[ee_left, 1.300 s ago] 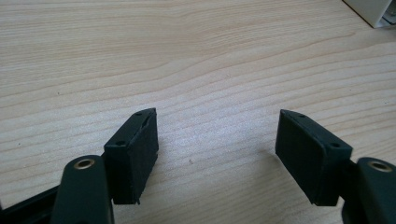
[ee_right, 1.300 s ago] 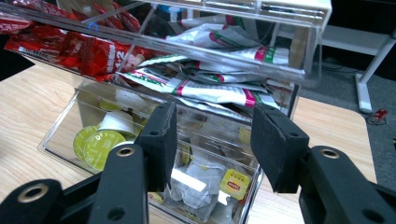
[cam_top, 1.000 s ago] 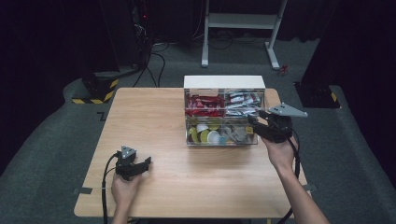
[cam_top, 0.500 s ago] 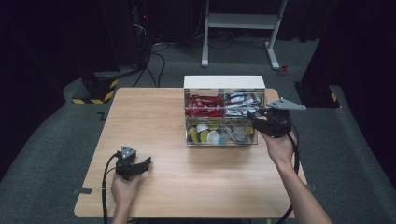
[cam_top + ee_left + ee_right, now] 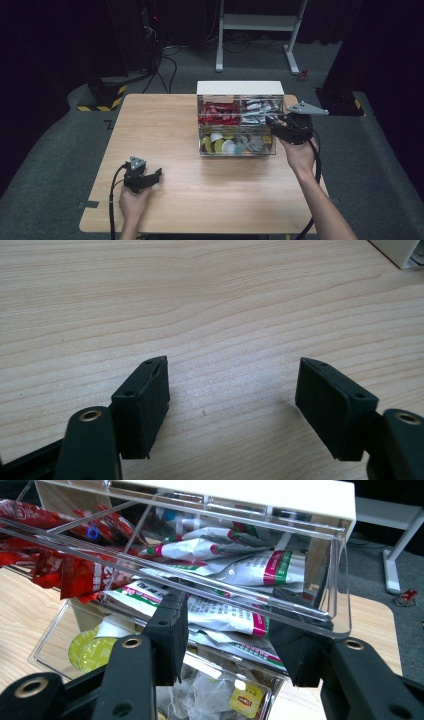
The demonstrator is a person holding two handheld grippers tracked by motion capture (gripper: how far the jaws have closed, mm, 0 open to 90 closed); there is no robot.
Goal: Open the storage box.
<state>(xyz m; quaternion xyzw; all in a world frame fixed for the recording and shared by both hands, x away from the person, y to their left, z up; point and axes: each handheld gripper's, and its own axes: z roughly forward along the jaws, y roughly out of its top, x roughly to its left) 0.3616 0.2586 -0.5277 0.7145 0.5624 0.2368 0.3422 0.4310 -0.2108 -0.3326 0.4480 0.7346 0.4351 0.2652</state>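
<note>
A clear drawer box [image 5: 240, 88] with a white top stands at the table's far right. Its upper right drawer holds white sachets [image 5: 225, 615] with green and pink print. My right gripper [image 5: 230, 630] reaches into that drawer from the box's right end [image 5: 272, 122], and its jaws stand narrowed around the bundle of sachets. The tip of the right jaw shows through the clear wall. My left gripper [image 5: 156, 175] rests low on the table at the near left, open, with only bare wood between its pads [image 5: 232, 390].
Red sachets [image 5: 220, 112] fill the upper left drawer. The lower drawer holds yellow and white capsules [image 5: 220, 145] and tea bags [image 5: 245, 700]. The wooden table [image 5: 160, 125] stretches bare to the left of the box. A white stand [image 5: 260, 22] is on the floor behind.
The right gripper has edged slightly up the picture and in toward the upper right drawer. The left hand and its gripper have stayed put.
</note>
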